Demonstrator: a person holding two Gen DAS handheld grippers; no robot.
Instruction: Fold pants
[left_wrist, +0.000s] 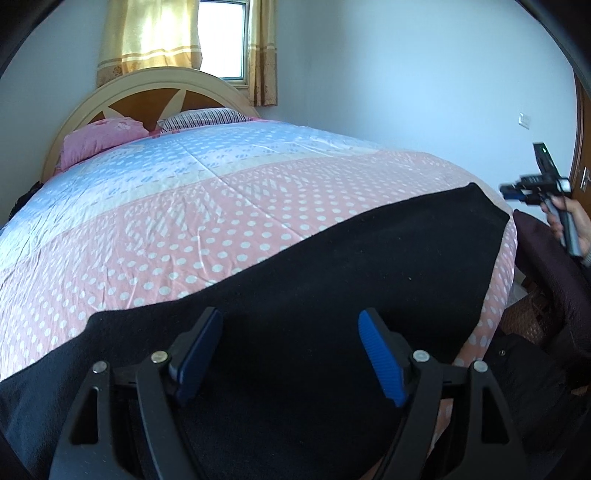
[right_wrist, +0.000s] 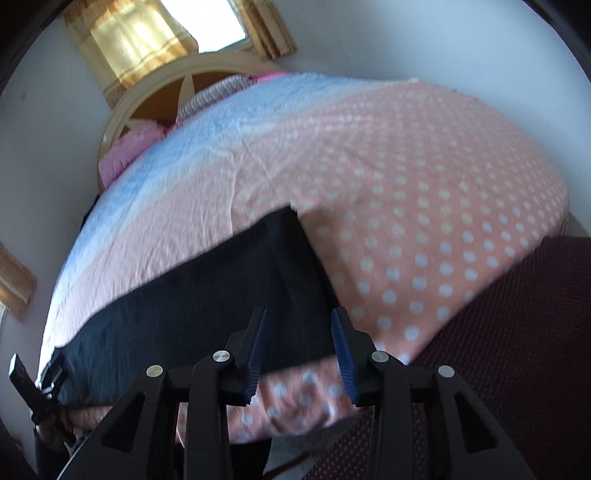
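The left gripper (left_wrist: 290, 325) hangs with its blue pads (left_wrist: 382, 356) spread wide and nothing between them; the black pants (left_wrist: 332, 266) lie flat just beneath and ahead of it, not pinched. The right gripper (right_wrist: 297, 325) has its jaws partly apart, holding nothing, above the near edge of the pants (right_wrist: 207, 291) where they meet the bedspread; this view is blurred. From the left gripper the pants run as a broad dark band out to the right, across the near end of the pink, white-dotted bedspread (left_wrist: 207, 221). Farther right, a hand (left_wrist: 570, 225) holds the other gripper's handle beyond the pants' end. Beyond the bedspread lie a pink pillow (left_wrist: 99, 138), a striped pillow (left_wrist: 207, 117) and the wooden headboard (left_wrist: 147, 92).
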